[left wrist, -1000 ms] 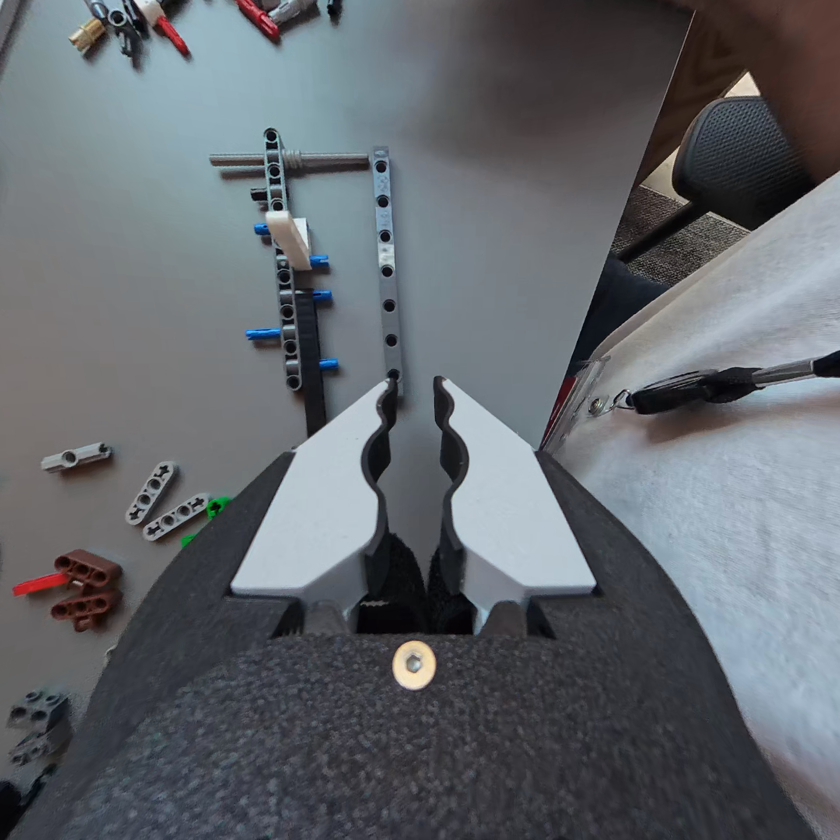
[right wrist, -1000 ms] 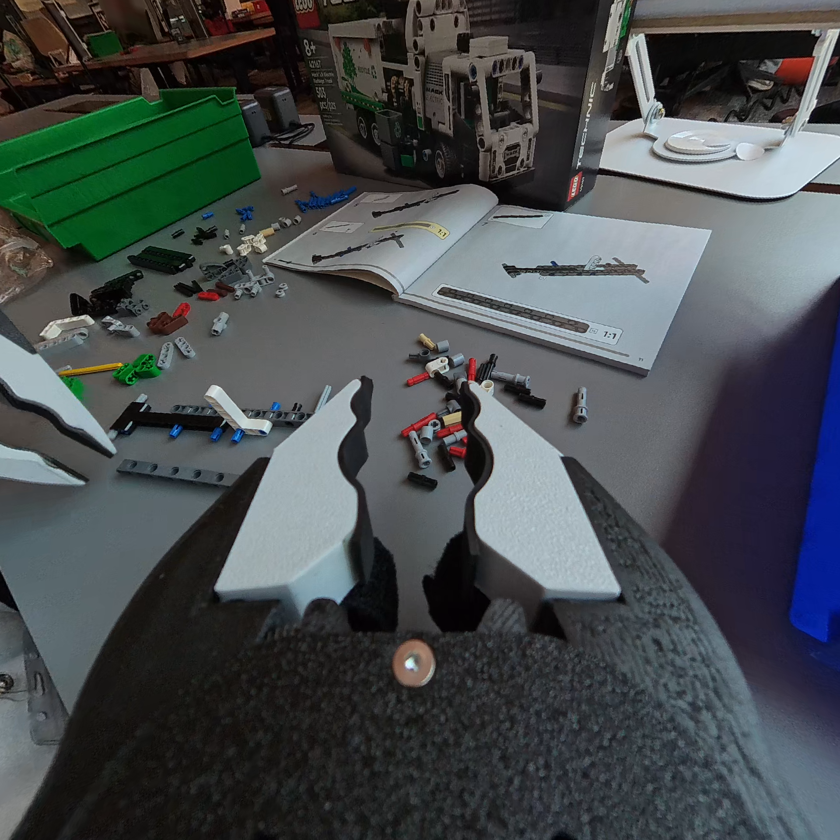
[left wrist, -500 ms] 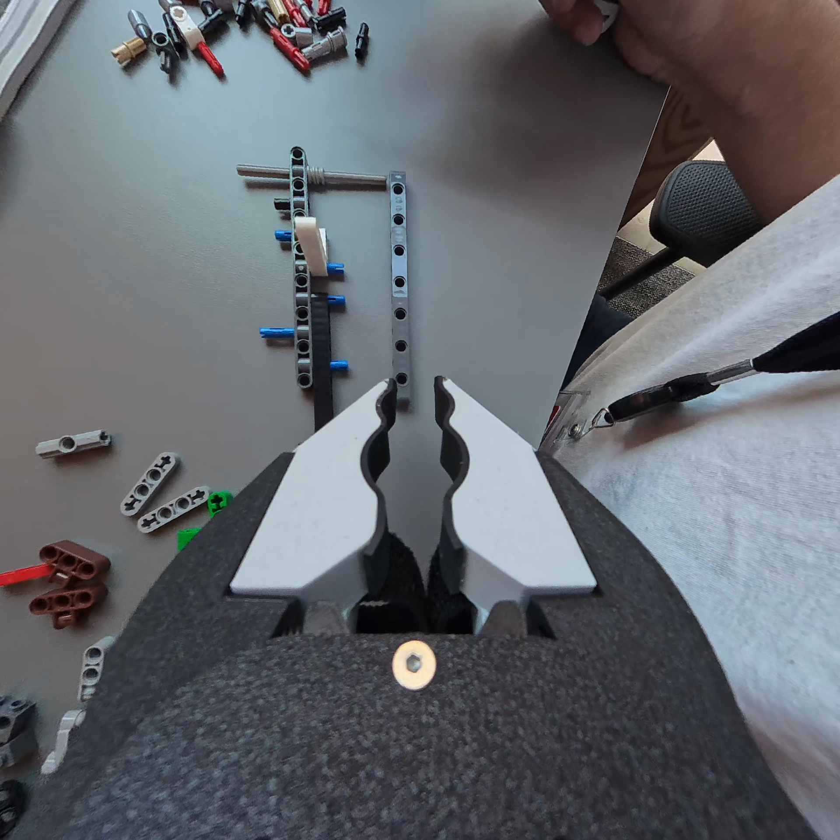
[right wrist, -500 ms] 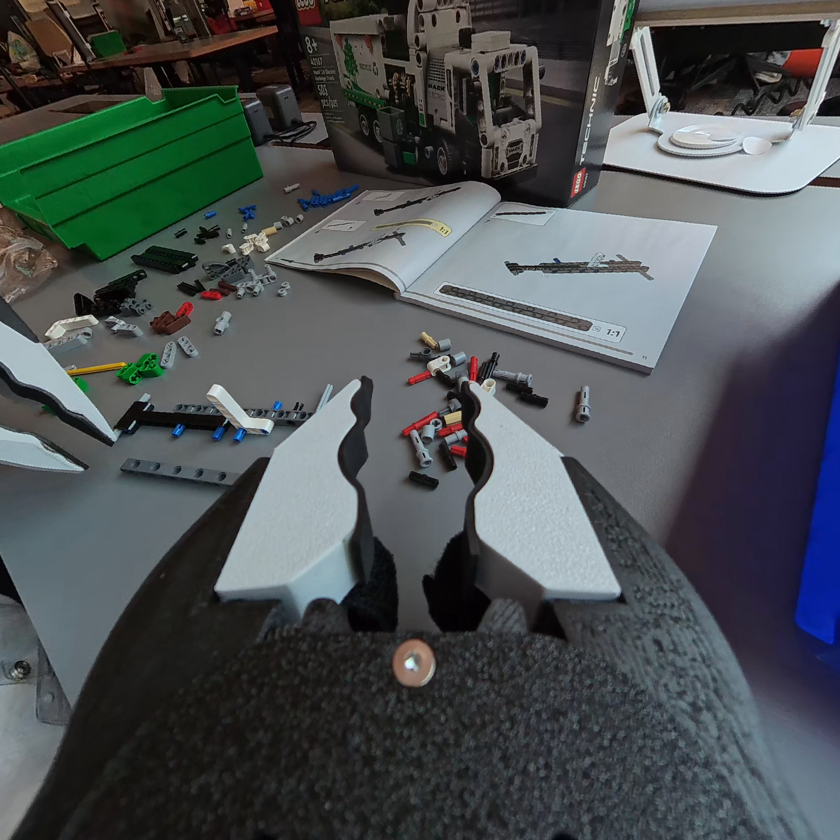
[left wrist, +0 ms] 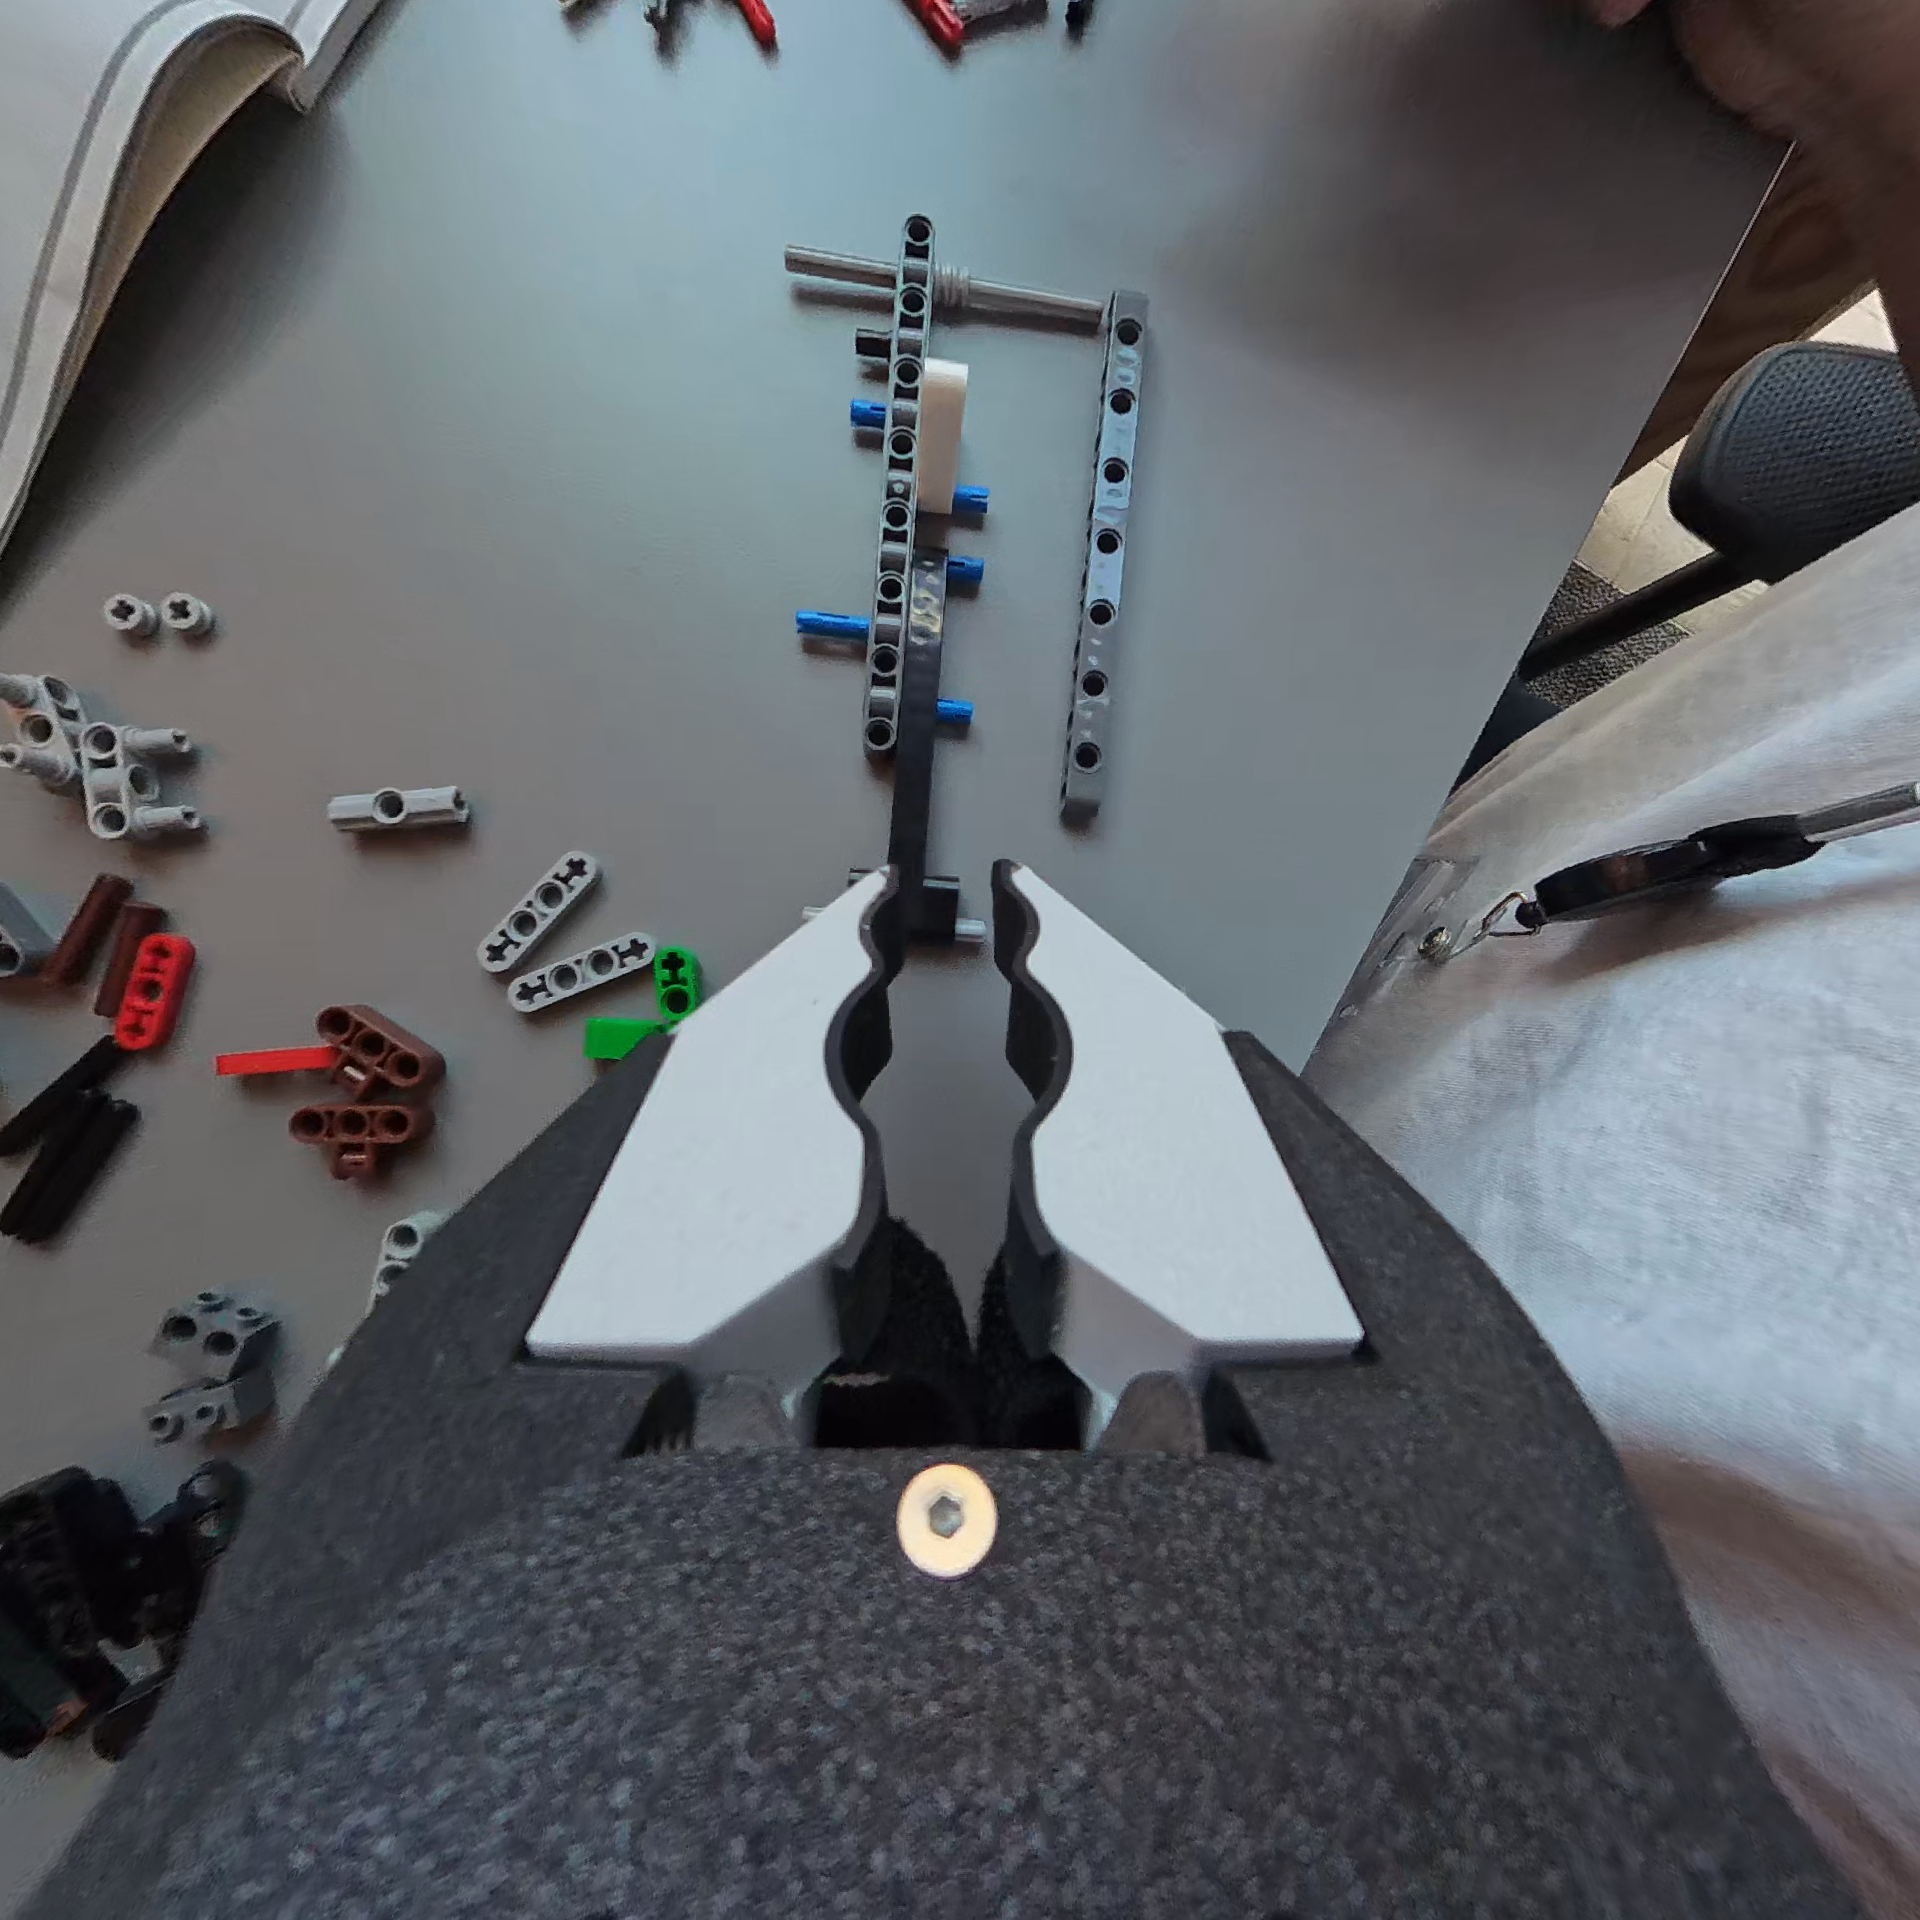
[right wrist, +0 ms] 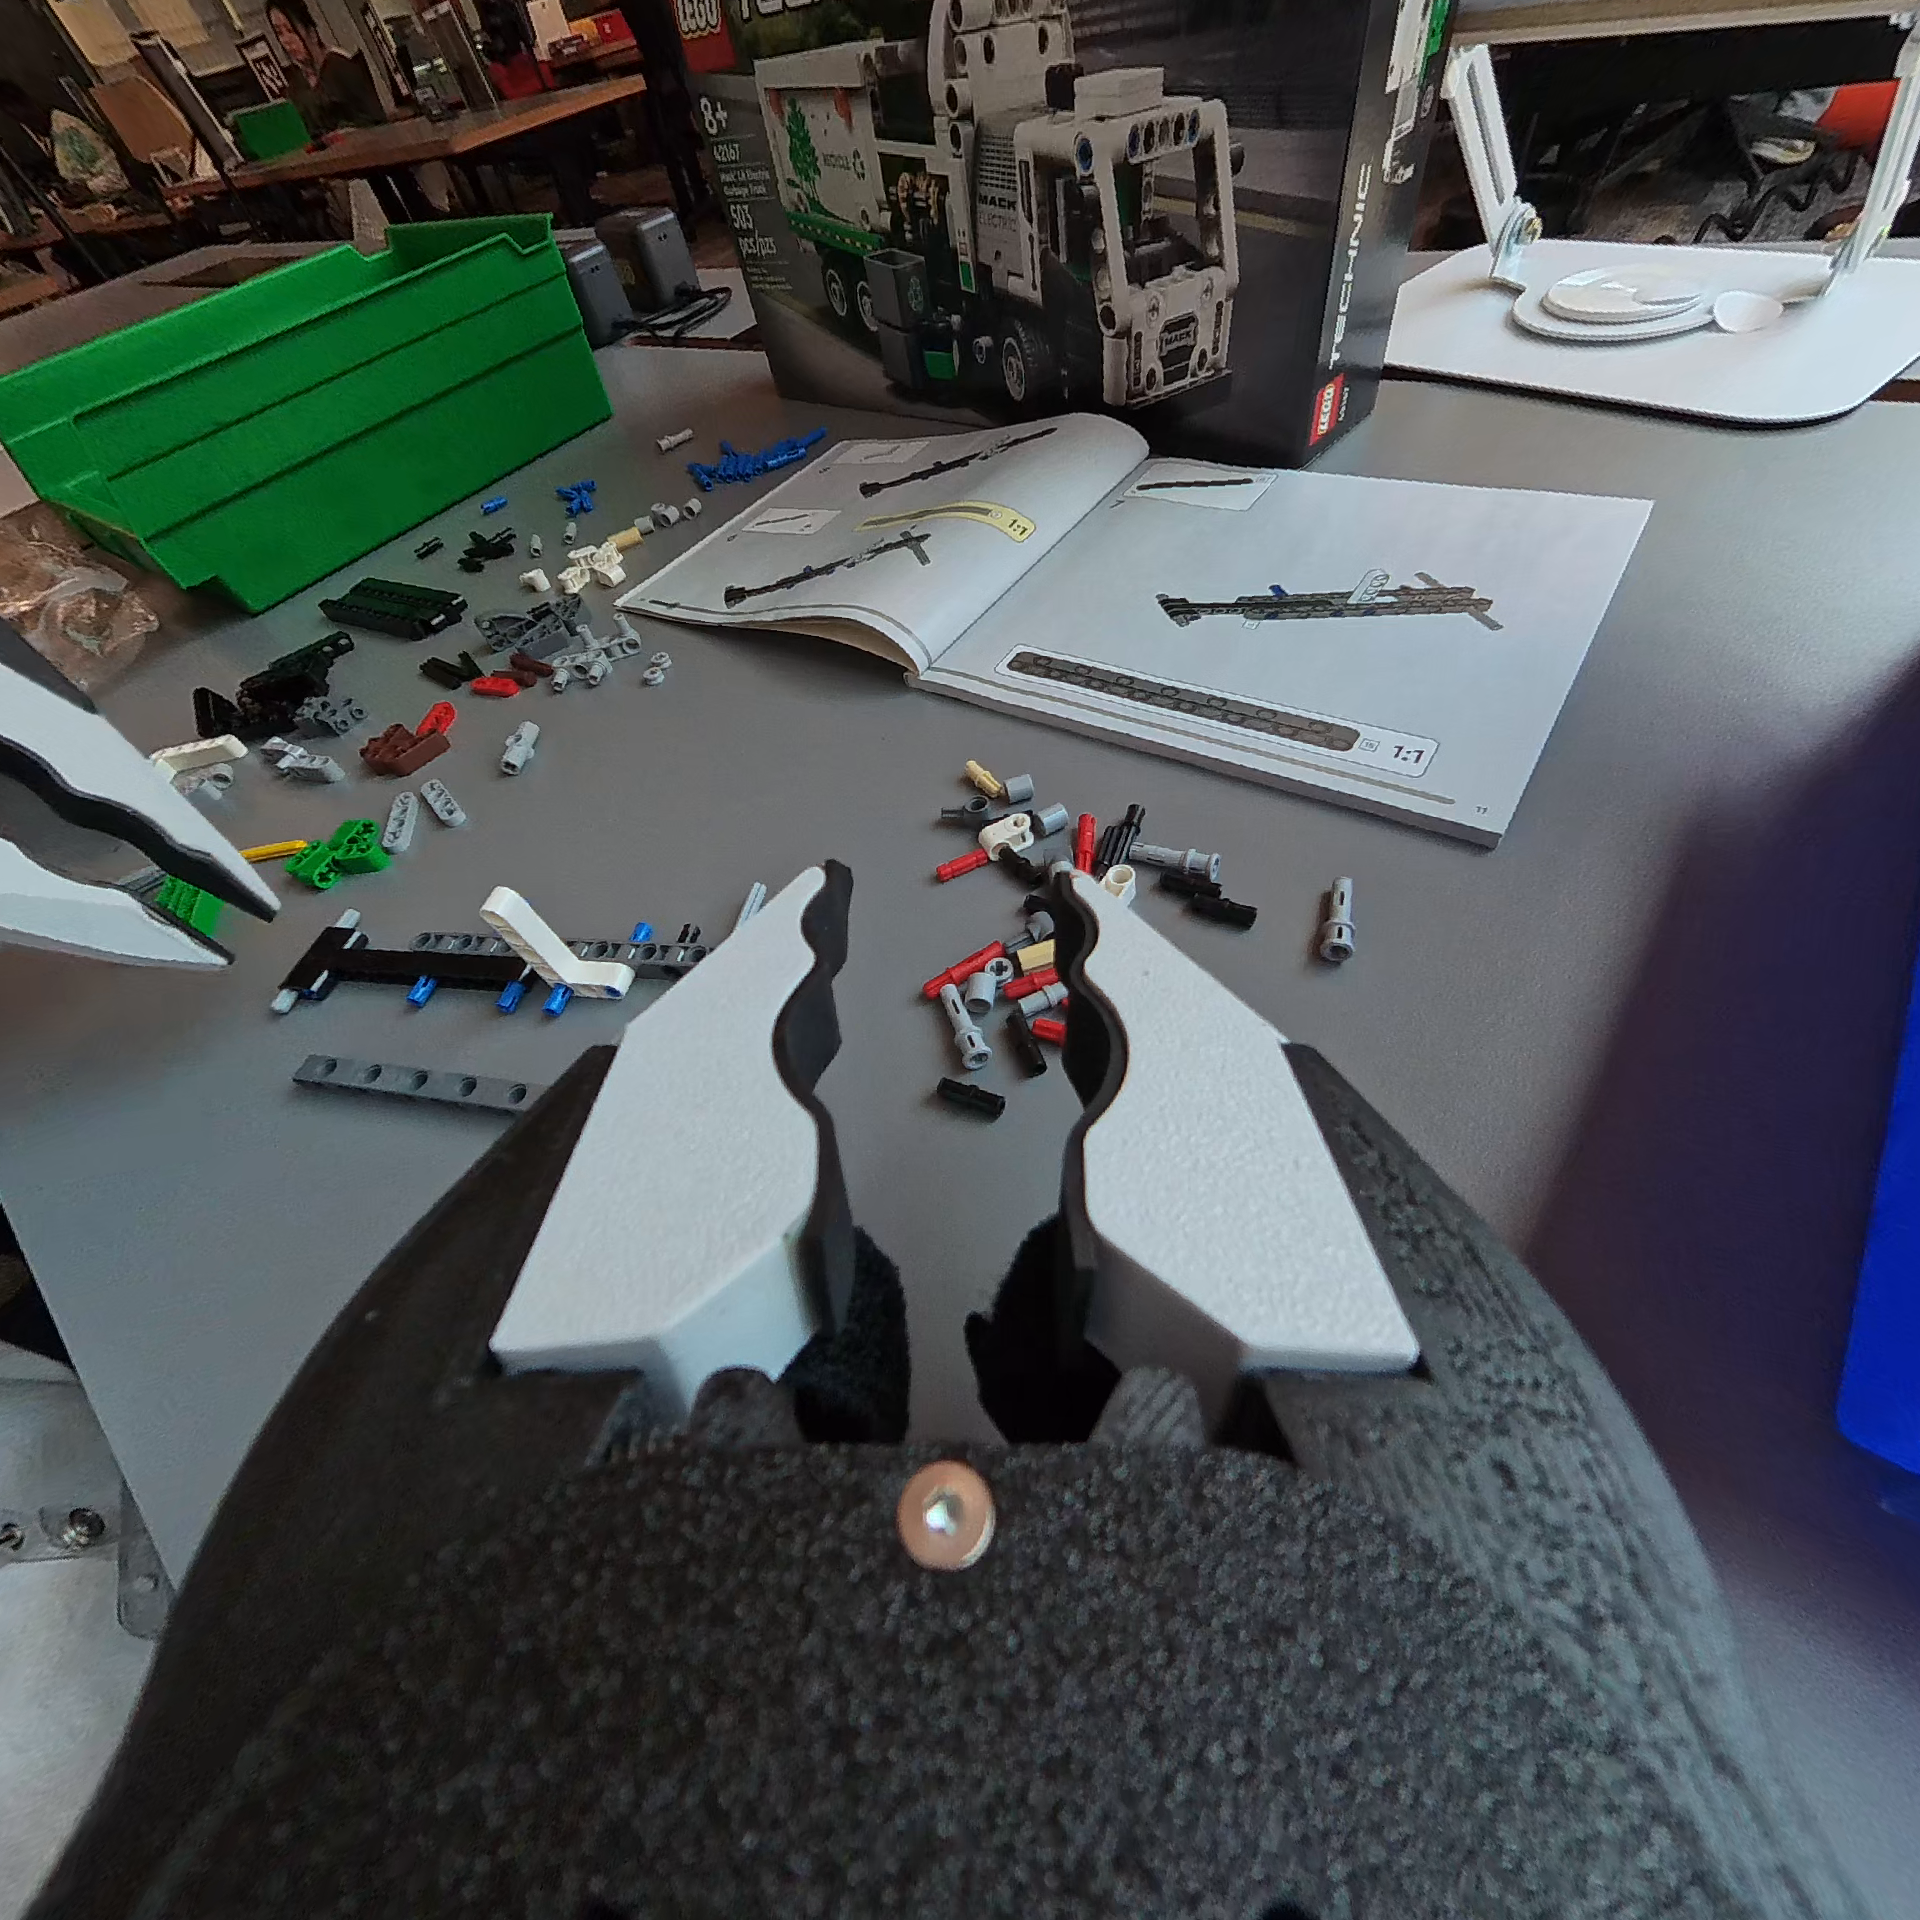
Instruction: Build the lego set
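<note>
A partly built assembly (left wrist: 902, 499) lies on the grey table: a dark grey holed beam with blue pins, a white piece, a black beam and a grey axle (left wrist: 997, 296) across its far end. A loose dark grey beam (left wrist: 1107, 540) lies beside it on the right. My left gripper (left wrist: 943, 878) is open and empty, its fingertips just short of the black beam's near end. My right gripper (right wrist: 948, 883) is open and empty, above a pile of small pins (right wrist: 1029, 966). The right wrist view shows the assembly (right wrist: 499, 956), the loose beam (right wrist: 416, 1081) and the left gripper (right wrist: 223, 930).
Loose pieces (left wrist: 364, 1081) lie scattered left of the left gripper. An open instruction booklet (right wrist: 1247, 623), the set's box (right wrist: 1039, 208) and a green bin (right wrist: 312, 395) stand farther back. The table edge (left wrist: 1455, 779) and a person's white shirt (left wrist: 1610, 1247) are on the right.
My left gripper has shifted left, so its jaws now line up with the assembly's black beam instead of the loose beam. The right gripper has barely moved. Both stay open.
</note>
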Available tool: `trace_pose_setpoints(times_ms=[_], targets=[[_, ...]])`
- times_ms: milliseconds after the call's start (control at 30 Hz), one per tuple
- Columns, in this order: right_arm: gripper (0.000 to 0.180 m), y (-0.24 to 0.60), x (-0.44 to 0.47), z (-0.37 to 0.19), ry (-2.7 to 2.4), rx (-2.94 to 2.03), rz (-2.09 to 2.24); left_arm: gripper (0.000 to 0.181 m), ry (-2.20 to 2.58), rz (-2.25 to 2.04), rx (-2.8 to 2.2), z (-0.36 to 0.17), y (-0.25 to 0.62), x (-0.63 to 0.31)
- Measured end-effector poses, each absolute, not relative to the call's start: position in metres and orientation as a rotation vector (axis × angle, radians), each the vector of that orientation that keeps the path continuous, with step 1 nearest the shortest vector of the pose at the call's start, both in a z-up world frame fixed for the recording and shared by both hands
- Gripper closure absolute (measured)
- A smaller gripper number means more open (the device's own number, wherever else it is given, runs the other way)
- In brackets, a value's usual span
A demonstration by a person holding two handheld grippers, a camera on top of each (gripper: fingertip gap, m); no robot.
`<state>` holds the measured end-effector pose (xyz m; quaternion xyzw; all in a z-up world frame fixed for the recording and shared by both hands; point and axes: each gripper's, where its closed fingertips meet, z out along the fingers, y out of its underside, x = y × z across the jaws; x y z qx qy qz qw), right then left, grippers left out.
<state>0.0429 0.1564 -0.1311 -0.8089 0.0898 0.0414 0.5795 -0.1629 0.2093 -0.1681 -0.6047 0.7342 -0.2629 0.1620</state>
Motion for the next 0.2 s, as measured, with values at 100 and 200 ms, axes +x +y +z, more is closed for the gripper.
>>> trace_pose_setpoints(times_ms=[100,200], targets=[[0.141,0.158,0.043,-0.132,0.214,-1.893,0.109,0.165,2.129,-0.754,-1.69,-0.17,0.198,-0.169],[0.141,0.158,0.044,-0.129,0.212,-1.872,0.12,0.165,2.14,-0.745,-1.655,-0.172,0.19,-0.178]])
